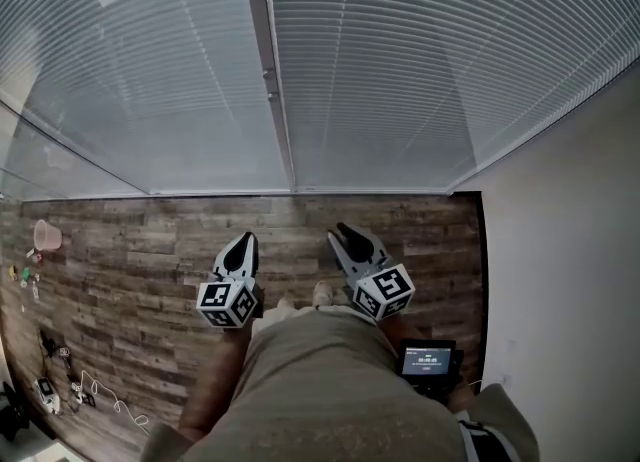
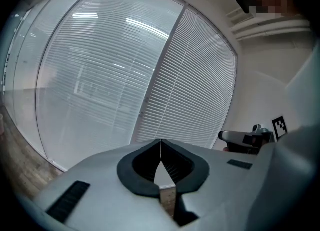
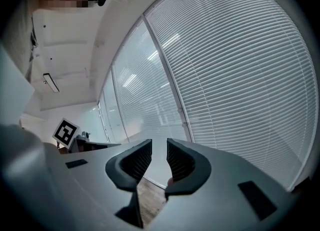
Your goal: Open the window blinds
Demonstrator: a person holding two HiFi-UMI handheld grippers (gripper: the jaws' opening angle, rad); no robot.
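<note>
White slatted blinds (image 1: pixel 400 60) are hanging fully lowered across the window ahead, reaching down to the wood-plank floor (image 1: pixel 130 250). Both grippers are pointing toward them, apart from the slats and touching nothing. The left gripper (image 1: pixel 244 243) is showing its jaws pressed together and empty; the right gripper (image 1: pixel 347 237) is showing a narrow gap, nothing inside.

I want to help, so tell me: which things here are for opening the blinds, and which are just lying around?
For the job: window blinds; left gripper, shut and empty; right gripper, open and empty.

Just lying about: pink cup-shaped thing on the wooden floor; cables further along it; small screen device.
</note>
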